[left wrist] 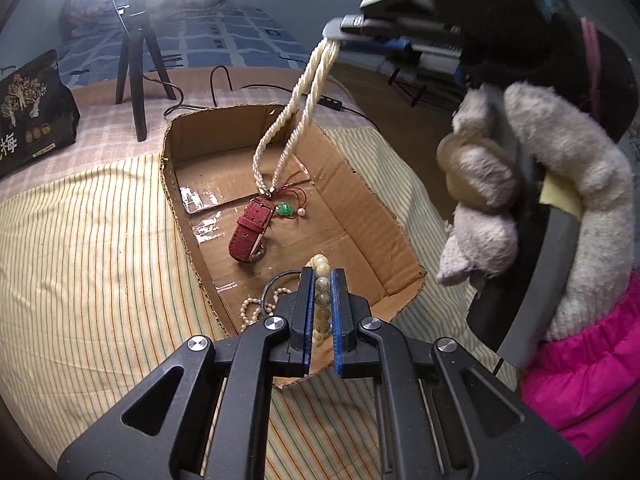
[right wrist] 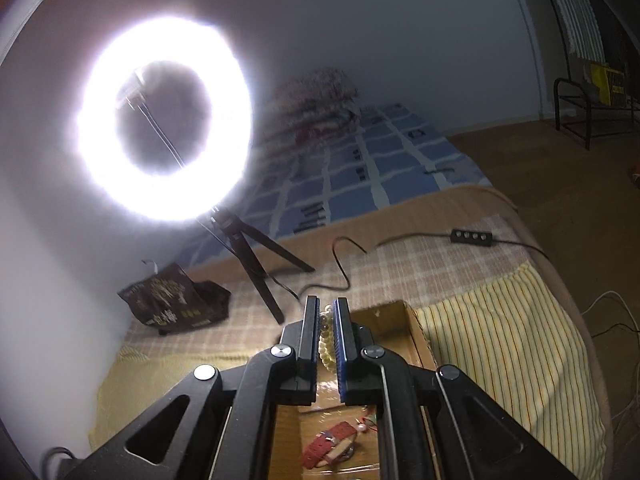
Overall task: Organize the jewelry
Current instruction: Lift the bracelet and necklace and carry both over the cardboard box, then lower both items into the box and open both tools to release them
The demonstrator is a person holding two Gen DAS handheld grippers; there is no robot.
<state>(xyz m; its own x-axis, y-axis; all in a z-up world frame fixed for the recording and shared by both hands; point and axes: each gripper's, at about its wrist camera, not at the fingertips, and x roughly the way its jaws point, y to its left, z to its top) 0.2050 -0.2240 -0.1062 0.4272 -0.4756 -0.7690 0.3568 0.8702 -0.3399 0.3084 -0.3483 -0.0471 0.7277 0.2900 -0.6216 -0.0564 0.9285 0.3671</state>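
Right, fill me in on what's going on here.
A person is sorting jewelry into a cardboard box on a bed, with a handheld gripper in each hand. The left gripper is shut on a strand of pale beads over the near end of the box. The right gripper is shut on a long cream necklace, which hangs down into the box. Its lower end reaches a red watch strap and a green pendant on the box floor. A small pearl bracelet lies near the front wall.
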